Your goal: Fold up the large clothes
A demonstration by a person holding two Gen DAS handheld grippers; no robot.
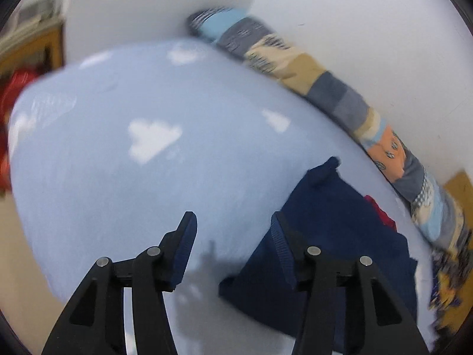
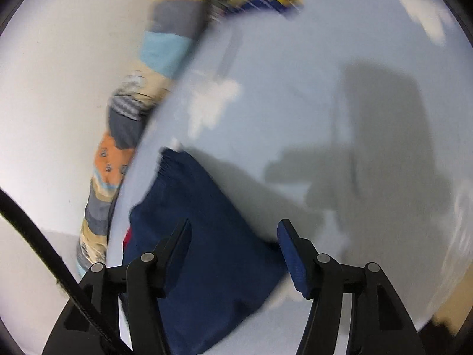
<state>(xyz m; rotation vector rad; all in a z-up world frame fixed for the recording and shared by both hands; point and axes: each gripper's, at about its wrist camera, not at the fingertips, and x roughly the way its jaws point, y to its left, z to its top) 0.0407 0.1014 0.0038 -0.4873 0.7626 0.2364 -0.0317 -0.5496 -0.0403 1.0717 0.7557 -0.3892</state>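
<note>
A folded navy blue garment (image 1: 334, 227) lies on a light blue bed sheet with white clouds (image 1: 153, 159), with a bit of red cloth (image 1: 381, 211) showing at its far edge. My left gripper (image 1: 233, 224) hangs above the sheet just left of the garment, jaws apart with nothing between them. In the right wrist view the same navy garment (image 2: 207, 236) lies below my right gripper (image 2: 233, 233), whose jaws stand wide apart above it without pressing on it. Both views are motion-blurred.
A long patchwork bolster (image 1: 340, 94) in blue, grey, beige and orange runs along the bed's edge against a white wall (image 1: 369, 14); it shows again as the bolster (image 2: 124, 136). A black cable (image 2: 53, 254) crosses the lower left. Red items (image 1: 11, 94) and a wooden frame sit far left.
</note>
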